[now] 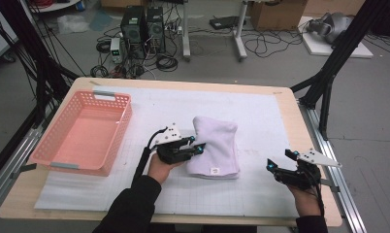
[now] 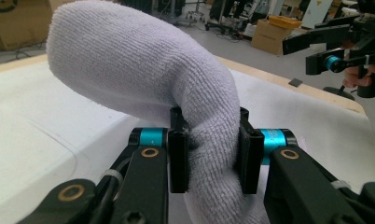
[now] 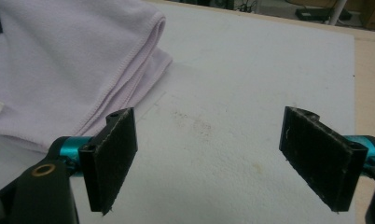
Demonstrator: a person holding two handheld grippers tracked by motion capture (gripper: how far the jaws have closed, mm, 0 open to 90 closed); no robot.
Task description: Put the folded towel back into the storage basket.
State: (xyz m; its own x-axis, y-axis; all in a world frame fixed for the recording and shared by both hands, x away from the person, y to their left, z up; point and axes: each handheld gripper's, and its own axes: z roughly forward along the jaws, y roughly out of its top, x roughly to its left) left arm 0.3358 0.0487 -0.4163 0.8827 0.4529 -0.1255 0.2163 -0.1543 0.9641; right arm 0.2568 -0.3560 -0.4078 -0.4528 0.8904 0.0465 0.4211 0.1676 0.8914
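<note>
A folded pale lilac towel (image 1: 214,145) lies in the middle of the white mat. My left gripper (image 1: 199,145) is at its left edge, shut on a thick fold of the towel (image 2: 143,65). In the left gripper view that fold bulges up between both pads (image 2: 178,161) and arches away. My right gripper (image 1: 281,161) stands open near the table's front right, clear of the towel, with bare mat between its pads (image 3: 110,156). The towel's stacked hems (image 3: 73,70) lie to its left.
A pink plastic basket (image 1: 114,131) stands on the left of the mat. The white gridded mat (image 1: 261,111) covers most of the wooden table (image 1: 307,145). Computers, cables and boxes sit on the floor beyond the far edge.
</note>
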